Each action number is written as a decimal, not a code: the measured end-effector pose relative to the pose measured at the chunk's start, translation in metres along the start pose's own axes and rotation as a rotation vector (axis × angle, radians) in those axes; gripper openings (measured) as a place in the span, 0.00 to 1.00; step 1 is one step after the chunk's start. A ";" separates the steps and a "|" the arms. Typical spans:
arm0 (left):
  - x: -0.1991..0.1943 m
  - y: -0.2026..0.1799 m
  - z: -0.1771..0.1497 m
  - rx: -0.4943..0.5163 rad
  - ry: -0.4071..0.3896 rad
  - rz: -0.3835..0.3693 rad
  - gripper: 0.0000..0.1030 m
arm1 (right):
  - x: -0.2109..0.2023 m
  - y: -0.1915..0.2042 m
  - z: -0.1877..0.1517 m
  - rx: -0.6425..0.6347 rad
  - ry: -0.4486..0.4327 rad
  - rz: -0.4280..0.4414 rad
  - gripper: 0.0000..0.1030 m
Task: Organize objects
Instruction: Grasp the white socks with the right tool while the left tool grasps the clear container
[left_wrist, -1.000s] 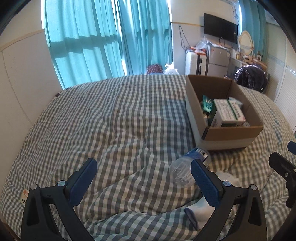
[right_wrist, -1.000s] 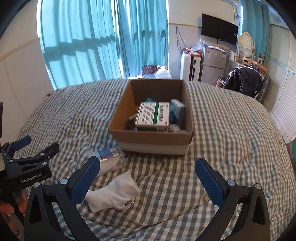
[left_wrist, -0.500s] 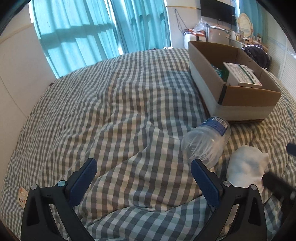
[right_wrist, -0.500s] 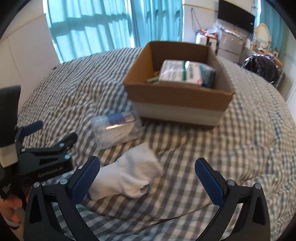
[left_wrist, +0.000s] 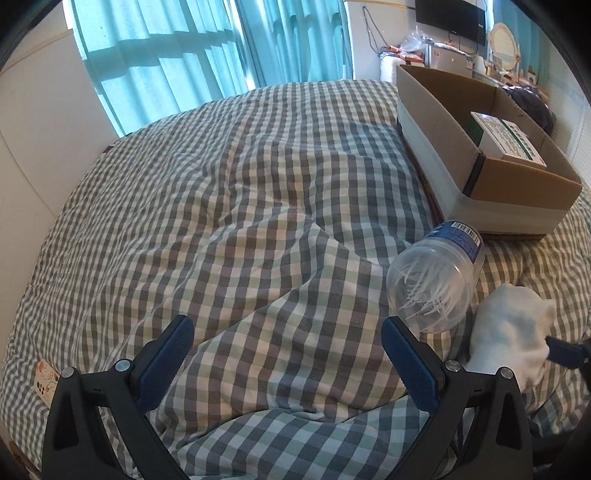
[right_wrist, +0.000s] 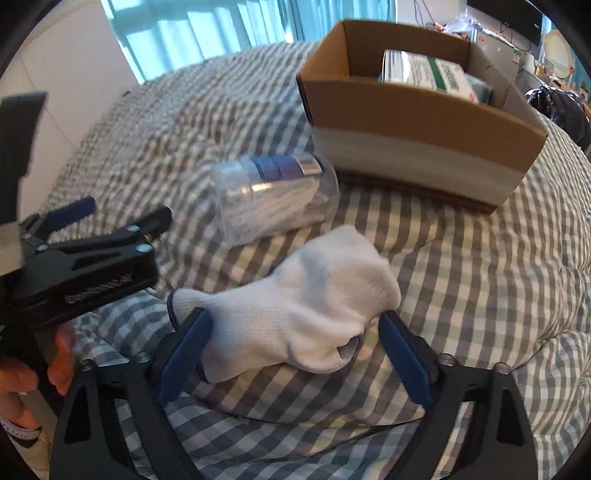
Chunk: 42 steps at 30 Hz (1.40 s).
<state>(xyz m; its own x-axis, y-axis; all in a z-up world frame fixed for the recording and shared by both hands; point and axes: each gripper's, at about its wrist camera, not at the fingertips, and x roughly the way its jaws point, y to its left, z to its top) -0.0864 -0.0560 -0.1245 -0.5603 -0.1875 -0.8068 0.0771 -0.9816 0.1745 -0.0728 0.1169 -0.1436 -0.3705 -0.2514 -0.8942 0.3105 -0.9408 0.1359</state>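
white sock (right_wrist: 303, 310), clear bottle (right_wrist: 273, 199) lying, open box (right_wrist: 417, 122)

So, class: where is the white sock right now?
The white sock lies on the checked bedspread, between the open right gripper fingers, beside the plastic bottle.

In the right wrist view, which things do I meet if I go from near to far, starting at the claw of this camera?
Right claw → white sock between its fingers → clear bottle lying on its side → cardboard box → teal curtains.
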 end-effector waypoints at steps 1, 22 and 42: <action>0.001 0.000 0.000 0.001 0.001 0.001 1.00 | 0.002 -0.001 0.000 0.002 0.000 -0.003 0.76; -0.002 -0.063 0.036 0.126 -0.040 -0.139 1.00 | -0.080 -0.067 0.022 0.057 -0.276 -0.185 0.26; 0.048 -0.105 0.026 0.220 0.089 -0.247 0.77 | -0.067 -0.084 0.017 0.083 -0.254 -0.191 0.26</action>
<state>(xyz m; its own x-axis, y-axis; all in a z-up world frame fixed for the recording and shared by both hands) -0.1430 0.0386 -0.1663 -0.4647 0.0432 -0.8844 -0.2375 -0.9683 0.0775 -0.0890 0.2094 -0.0875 -0.6248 -0.1078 -0.7733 0.1460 -0.9891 0.0198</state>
